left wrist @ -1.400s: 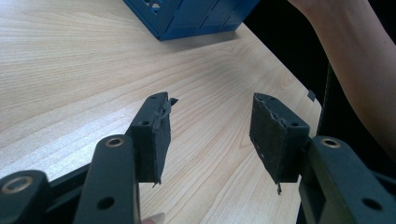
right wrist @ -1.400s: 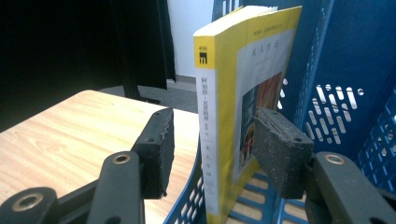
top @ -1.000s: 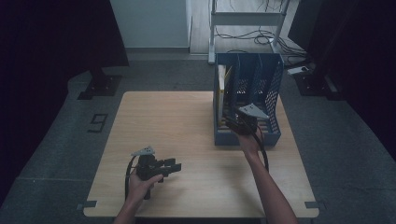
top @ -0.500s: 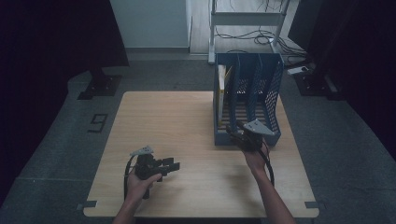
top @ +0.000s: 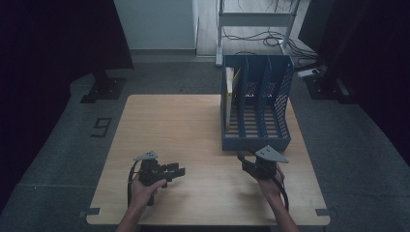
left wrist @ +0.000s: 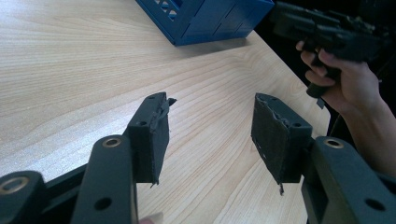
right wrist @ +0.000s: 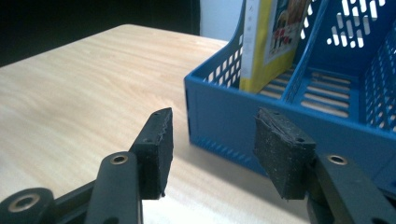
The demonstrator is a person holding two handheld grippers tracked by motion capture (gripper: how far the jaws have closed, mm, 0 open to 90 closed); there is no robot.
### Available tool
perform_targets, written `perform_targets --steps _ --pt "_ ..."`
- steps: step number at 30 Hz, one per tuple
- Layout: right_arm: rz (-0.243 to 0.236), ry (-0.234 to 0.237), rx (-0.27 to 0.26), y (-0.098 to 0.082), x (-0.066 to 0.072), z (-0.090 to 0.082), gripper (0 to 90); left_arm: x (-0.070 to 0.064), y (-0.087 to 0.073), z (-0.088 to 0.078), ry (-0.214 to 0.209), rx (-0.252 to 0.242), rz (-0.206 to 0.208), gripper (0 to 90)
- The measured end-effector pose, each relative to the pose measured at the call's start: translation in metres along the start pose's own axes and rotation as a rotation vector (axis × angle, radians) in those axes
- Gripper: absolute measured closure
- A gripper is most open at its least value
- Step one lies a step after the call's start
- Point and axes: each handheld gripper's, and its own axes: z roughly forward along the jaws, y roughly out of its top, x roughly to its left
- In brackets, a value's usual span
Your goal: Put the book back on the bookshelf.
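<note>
We see a blue file rack [top: 256, 108] on the table's far right, a yellow book [right wrist: 268, 39] upright in its leftmost slot. Our right gripper [top: 247, 164], nearer, hovers just before the rack's front wall, jaws apart, empty. Our left gripper [top: 176, 171], likewise empty, sits well left.

Jaws: two black pads apart, nothing between them.
Rack: blue file rack [right wrist: 224, 116] just ahead on wooden table [right wrist: 70, 93].
Inside: yellow booklet [right wrist: 268, 42] upright.
</note>
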Motion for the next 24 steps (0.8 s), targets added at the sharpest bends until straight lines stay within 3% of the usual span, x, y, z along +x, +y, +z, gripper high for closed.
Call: perform_targets --steps 6,14,24 --pt "0.003 0.019 0.024 -0.014 0.004 -0.009 45.9 0.000 0.000 0.001 0.003 0.004 0.002 46.3" --pt "-0.009 0.033 0.079 -0.031 0.008 -0.005 45.6 0.001 0.000 0.001 0.004 0.005 0.002 46.2" --pt "0.010 0.034 0.086 -0.035 0.005 -0.005 45.6 0.001 0.000 0.001 0.008 0.007 0.003 46.2"
